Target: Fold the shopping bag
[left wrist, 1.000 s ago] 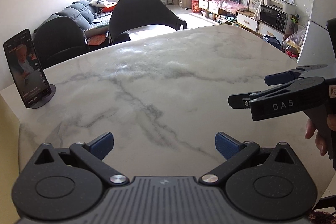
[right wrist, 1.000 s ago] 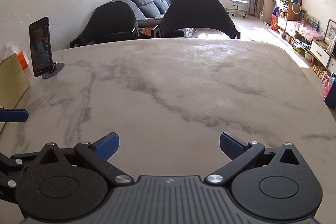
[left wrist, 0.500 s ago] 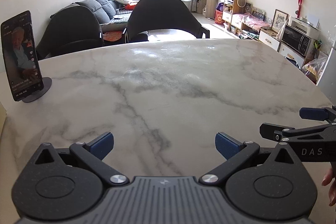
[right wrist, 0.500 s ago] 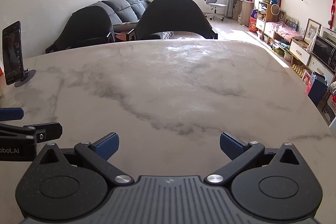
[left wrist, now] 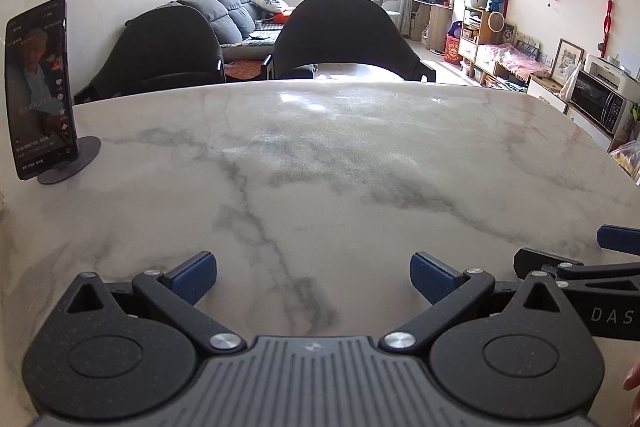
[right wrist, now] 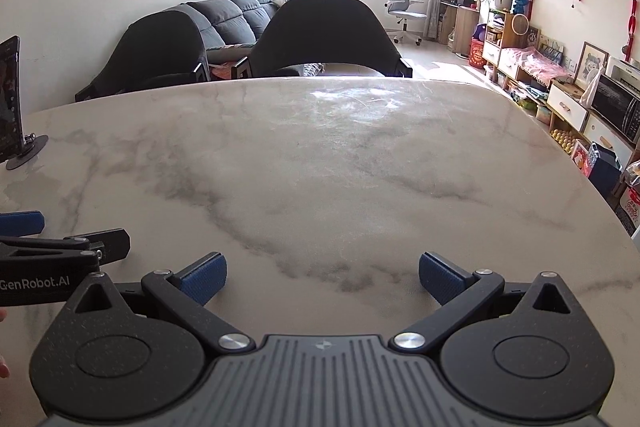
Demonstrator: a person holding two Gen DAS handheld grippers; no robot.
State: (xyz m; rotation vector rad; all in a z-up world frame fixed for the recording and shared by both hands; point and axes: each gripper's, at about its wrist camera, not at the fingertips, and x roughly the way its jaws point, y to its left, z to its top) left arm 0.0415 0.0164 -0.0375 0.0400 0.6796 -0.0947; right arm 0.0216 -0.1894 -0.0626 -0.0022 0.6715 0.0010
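Spread wide, both: left gripper (left wrist: pixel 313 277), right gripper (right wrist: pixel 322 277). Side by side, low over marble table (left wrist: pixel 340 163). Holding nothing.

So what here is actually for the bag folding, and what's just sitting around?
For the job:
- left gripper, jaws open, empty
- right gripper, jaws open, empty
- marble table, the work surface
No shopping bag shows in either view.

Just lying about:
- phone upright on a round stand at the table's left edge
- two dark chairs behind the table
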